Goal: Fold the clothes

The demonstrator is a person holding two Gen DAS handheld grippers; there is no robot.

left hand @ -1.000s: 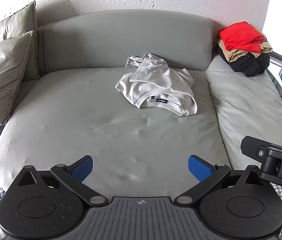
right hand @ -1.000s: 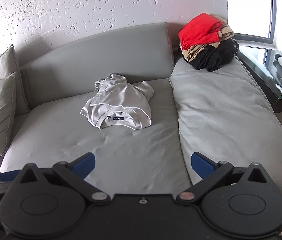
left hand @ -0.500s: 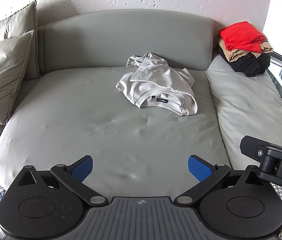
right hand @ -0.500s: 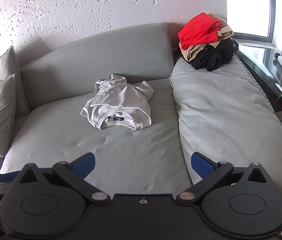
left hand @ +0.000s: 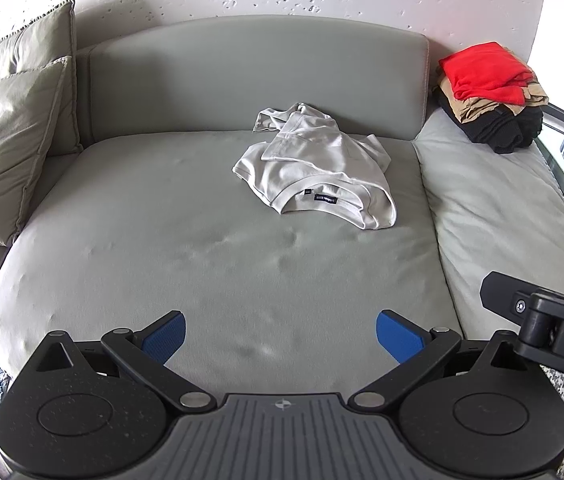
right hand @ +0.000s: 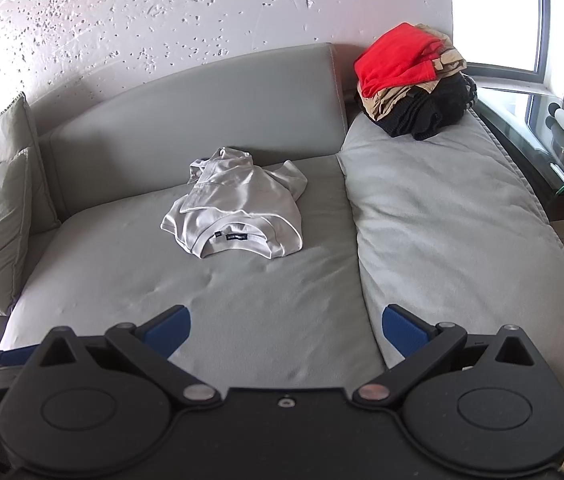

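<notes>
A crumpled light grey T-shirt (left hand: 318, 172) lies on the grey sofa seat (left hand: 186, 264) near the backrest, collar label toward me; it also shows in the right wrist view (right hand: 238, 216). My left gripper (left hand: 280, 338) is open and empty, well short of the shirt over the seat's front. My right gripper (right hand: 286, 330) is open and empty, also well short of the shirt, over the seam beside the right cushion (right hand: 450, 232). Part of the right gripper's body (left hand: 550, 332) shows at the left wrist view's right edge.
A pile of clothes, red (left hand: 482, 70) on tan and black, sits at the back of the right cushion, also in the right wrist view (right hand: 402, 60). Two grey-green pillows (left hand: 6, 140) lean at the left. A glass side table (right hand: 538, 140) stands at the right.
Both views have shifted very slightly; the shirt and pile have not moved. Both grippers stay open.
</notes>
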